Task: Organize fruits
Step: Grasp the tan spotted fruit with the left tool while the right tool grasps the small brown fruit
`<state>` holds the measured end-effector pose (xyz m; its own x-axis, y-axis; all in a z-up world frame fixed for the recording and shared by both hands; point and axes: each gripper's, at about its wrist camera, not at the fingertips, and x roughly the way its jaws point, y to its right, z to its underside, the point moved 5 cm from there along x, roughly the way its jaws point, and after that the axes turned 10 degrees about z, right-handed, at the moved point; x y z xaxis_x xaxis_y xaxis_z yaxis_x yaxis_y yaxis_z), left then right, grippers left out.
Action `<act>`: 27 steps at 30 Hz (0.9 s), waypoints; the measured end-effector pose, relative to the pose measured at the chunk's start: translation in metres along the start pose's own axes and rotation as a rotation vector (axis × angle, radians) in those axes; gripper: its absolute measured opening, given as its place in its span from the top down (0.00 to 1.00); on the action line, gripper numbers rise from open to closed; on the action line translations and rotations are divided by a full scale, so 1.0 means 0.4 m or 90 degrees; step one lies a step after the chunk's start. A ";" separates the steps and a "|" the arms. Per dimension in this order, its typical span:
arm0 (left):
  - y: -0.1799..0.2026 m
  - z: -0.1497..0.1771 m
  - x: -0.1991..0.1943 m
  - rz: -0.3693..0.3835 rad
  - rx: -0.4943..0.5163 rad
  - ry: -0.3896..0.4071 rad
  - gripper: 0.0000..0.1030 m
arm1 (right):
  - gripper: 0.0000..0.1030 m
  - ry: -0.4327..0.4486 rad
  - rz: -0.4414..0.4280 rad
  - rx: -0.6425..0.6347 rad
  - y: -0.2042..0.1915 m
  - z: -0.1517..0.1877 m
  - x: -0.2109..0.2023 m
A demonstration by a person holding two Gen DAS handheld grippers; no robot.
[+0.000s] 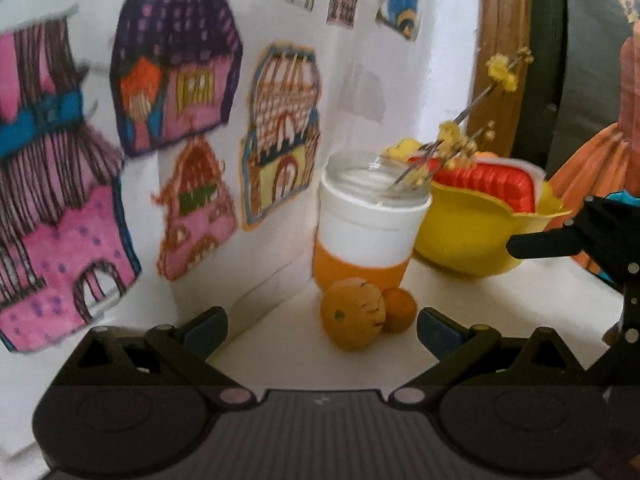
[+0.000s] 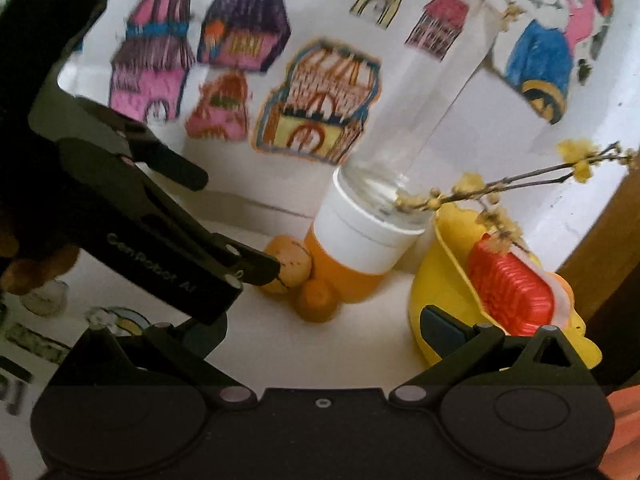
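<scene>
The left gripper (image 1: 322, 330) is spread wide with nothing between its blue-padded fingers (image 1: 438, 336); its lower body fills the bottom of its own view and hides the near part of the white surface (image 1: 500, 304). Straight ahead, in the gap between the fingers, sits a large orange (image 1: 354, 314), dimpled and marked with small dark flecks, and a smaller orange (image 1: 400, 309) touching it on the right, partly hidden behind it. In the right wrist view the left gripper's tip covers part of the large orange, so I cannot tell whether it touches the fruit.

The right gripper (image 2: 322, 330) is also held wide and empty. Its left finger is mostly hidden behind the left gripper, which crosses in front of it. Its right finger (image 2: 444, 334) overlaps the near wall of a yellow bowl (image 2: 436, 304).

Just behind the oranges stands a cup (image 1: 368, 236) with an orange base and white band, topped by a clear glass (image 1: 376, 180) holding thin twigs with yellow blossoms (image 1: 502, 70). The bowl holds a red ribbed piece with a white edge (image 2: 510, 292); what it is stays unclear. Beyond, blurred coloured drawings of houses (image 1: 176, 68) hang on the white wall. A sleeve in orange fabric (image 1: 592, 168) is cut off at the right edge.
</scene>
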<state>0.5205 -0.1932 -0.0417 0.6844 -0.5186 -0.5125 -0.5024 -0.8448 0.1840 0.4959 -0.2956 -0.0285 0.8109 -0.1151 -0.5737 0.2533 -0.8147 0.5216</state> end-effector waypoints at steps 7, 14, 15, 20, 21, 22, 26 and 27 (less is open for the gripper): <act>-0.017 0.015 0.043 -0.020 -0.010 -0.013 0.01 | 0.01 -0.014 -0.005 -0.008 -0.012 0.021 0.064; -0.026 0.001 0.082 -0.011 -0.032 -0.028 0.01 | 0.09 -0.025 -0.035 0.029 0.006 0.019 0.115; -0.026 0.000 0.086 -0.007 -0.034 -0.028 0.01 | 0.11 -0.028 -0.037 0.035 0.009 0.020 0.122; -0.025 -0.007 0.111 0.005 -0.042 -0.028 0.01 | 0.19 -0.047 -0.043 0.053 0.022 0.028 0.162; -0.025 -0.008 0.115 0.006 -0.043 -0.027 0.02 | 0.21 -0.047 -0.042 0.057 0.026 0.030 0.166; -0.024 -0.010 0.121 0.007 -0.044 -0.027 0.02 | 0.21 -0.047 -0.040 0.062 0.029 0.031 0.170; -0.026 -0.013 0.133 0.013 -0.048 -0.029 0.06 | 0.21 -0.043 -0.031 0.073 0.042 0.036 0.192; -0.026 -0.013 0.133 0.014 -0.048 -0.029 0.08 | 0.22 -0.041 -0.031 0.073 0.044 0.036 0.197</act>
<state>0.5649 -0.2125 -0.0665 0.6476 -0.5319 -0.5456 -0.4744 -0.8418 0.2575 0.5567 -0.3270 -0.0738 0.7625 -0.1076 -0.6380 0.2263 -0.8795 0.4188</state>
